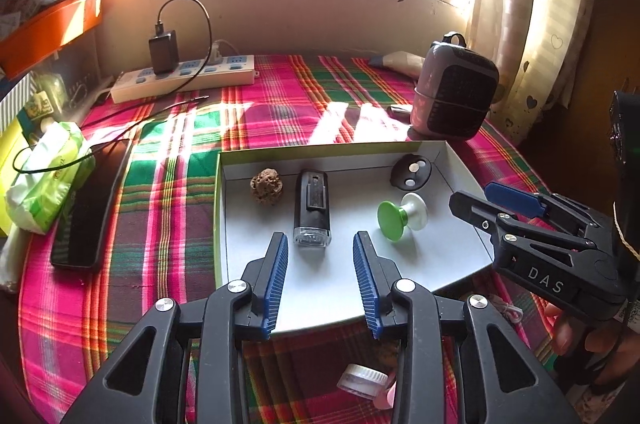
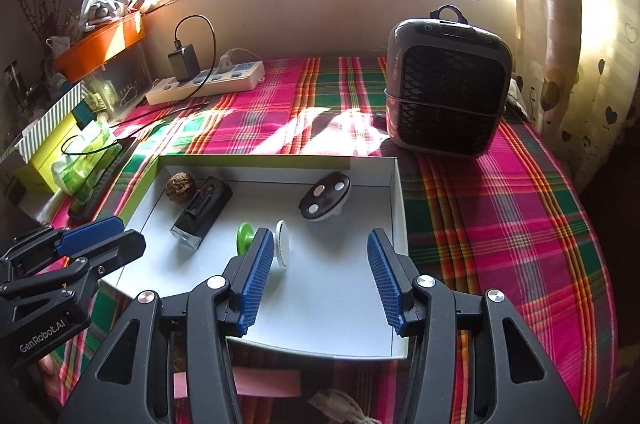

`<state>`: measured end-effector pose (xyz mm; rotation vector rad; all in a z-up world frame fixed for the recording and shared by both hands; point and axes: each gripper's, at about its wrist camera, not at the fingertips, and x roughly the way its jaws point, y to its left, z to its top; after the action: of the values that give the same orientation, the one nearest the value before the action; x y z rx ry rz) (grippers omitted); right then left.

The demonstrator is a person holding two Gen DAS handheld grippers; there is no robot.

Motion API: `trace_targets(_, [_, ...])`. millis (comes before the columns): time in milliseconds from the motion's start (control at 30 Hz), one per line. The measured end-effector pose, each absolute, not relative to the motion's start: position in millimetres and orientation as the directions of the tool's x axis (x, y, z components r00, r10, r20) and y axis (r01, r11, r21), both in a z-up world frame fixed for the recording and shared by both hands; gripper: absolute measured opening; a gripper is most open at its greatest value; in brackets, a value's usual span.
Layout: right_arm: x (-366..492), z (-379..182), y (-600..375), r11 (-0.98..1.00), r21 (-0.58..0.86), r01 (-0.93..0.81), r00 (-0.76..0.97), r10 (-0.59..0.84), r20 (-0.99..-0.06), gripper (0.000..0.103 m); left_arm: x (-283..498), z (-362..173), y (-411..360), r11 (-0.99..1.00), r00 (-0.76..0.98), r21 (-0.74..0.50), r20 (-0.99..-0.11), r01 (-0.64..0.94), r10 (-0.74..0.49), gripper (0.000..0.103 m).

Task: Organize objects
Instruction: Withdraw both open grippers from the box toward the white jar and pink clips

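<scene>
Both the left gripper (image 1: 320, 280) and the right gripper (image 2: 320, 280) are hovering with jaws parted and gripping nothing over the near end of the white cardboard tray (image 1: 464, 164). Farther in, a green-and-white spool (image 1: 394, 214), black flashlight (image 1: 311, 208), walnut (image 1: 264, 185) and black three-button disc (image 1: 411, 174) are lying inside it. Beyond, a small heater (image 2: 448, 84) and power strip (image 1: 184, 78) are sitting on the plaid cloth (image 2: 520, 216).

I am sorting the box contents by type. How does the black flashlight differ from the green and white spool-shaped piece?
The black flashlight is a long, boxy, dark body with a clear front end; the green and white piece is two round discs joined by a short neck. The flashlight lies flat along its length; the green and white piece rests tipped on its disc edges. The flashlight looks larger. Both lie loose inside the white box, apart from each other.
</scene>
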<state>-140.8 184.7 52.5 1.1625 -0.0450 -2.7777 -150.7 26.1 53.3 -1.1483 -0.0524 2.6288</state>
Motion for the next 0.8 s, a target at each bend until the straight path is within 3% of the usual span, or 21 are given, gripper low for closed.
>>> trace_targets(800, [-36,43,175,-0.992,0.107,0.065,-0.712,-0.121,-0.691,0.051,-92,24,21,-0.891,-0.539,-0.240,-0.725,-0.385,0.428,0.037])
